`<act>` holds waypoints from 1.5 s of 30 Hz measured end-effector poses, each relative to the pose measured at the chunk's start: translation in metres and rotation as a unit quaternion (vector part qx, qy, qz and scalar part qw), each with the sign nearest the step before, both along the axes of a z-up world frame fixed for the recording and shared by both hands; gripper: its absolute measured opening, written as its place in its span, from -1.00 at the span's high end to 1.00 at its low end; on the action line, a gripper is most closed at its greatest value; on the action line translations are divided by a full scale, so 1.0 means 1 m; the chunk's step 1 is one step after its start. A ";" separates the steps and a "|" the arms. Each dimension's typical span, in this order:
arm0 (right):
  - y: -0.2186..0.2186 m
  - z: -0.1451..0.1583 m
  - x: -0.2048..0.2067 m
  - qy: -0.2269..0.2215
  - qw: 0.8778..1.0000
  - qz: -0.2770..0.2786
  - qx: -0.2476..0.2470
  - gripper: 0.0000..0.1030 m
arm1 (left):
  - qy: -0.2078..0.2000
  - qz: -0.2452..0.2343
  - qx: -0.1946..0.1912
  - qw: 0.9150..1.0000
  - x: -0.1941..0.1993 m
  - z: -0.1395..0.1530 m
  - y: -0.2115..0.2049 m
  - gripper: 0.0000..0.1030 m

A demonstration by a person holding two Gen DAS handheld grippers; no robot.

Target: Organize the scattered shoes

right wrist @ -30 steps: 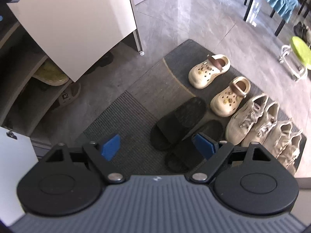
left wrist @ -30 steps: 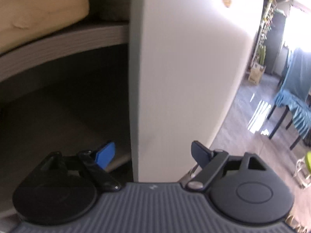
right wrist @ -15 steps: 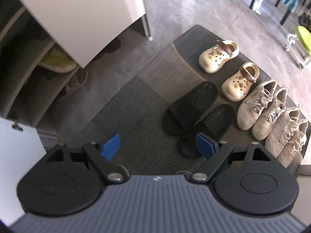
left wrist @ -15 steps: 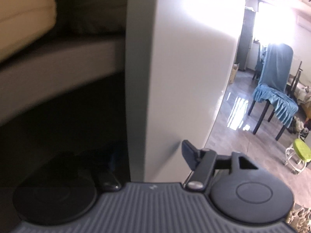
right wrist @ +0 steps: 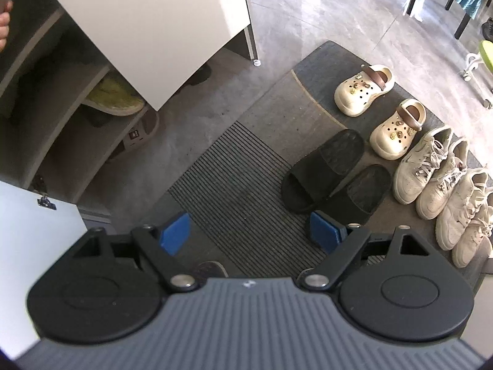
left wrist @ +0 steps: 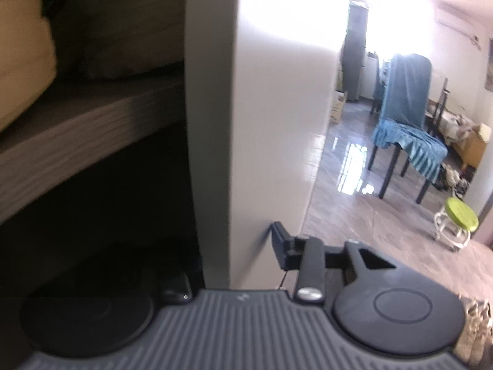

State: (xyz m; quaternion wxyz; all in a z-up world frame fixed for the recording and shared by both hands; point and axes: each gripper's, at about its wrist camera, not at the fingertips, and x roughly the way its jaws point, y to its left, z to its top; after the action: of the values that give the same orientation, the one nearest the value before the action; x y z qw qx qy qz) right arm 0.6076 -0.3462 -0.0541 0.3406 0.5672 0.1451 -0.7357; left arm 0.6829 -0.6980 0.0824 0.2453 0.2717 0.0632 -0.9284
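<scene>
The white cabinet door (left wrist: 271, 123) stands edge-on between the closing jaws of my left gripper (left wrist: 228, 240). Its right finger (left wrist: 279, 240) lies against the door's face; the left finger is lost in the dark shelf space. My right gripper (right wrist: 249, 231) hangs open and empty above the ribbed door mat (right wrist: 234, 185). On the mat's right side stand two cream clogs (right wrist: 363, 89), two black slides (right wrist: 323, 166) and two pairs of white sneakers (right wrist: 422, 166). A yellow-green shoe (right wrist: 114, 98) lies on a lower shelf (right wrist: 77, 141).
A person's hand (right wrist: 4, 21) shows at the top left by the shelves. A dark shoe toe (right wrist: 209, 269) pokes out under my right gripper. Out on the tiled floor stand a blue-draped chair (left wrist: 406, 129) and a green stool (left wrist: 459, 219).
The left jaws have narrowed around the door's edge, and the left blue pad has gone into the dark. The left view has rolled. The right gripper drifted over the mat, still open.
</scene>
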 end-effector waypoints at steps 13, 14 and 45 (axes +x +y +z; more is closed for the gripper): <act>0.016 0.013 -0.007 -0.018 1.000 -0.016 -0.019 -0.69 | -0.016 0.024 -0.013 0.999 -0.008 0.014 0.079 0.39; 0.018 0.013 -0.010 -0.020 0.999 -0.011 -0.023 -0.69 | -0.020 0.024 -0.016 0.999 -0.010 0.015 0.084 0.39; 0.170 0.020 -0.209 -0.042 0.996 -0.068 -0.050 -0.69 | -0.067 0.137 -0.094 0.984 -0.117 0.072 0.290 0.56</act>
State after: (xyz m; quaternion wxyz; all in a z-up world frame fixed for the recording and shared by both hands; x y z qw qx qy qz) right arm 0.3982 -0.1764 -0.0340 0.3236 0.5883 0.0545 -0.7391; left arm 0.5657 -0.4080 0.1544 0.3983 0.2981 -0.0041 -0.8675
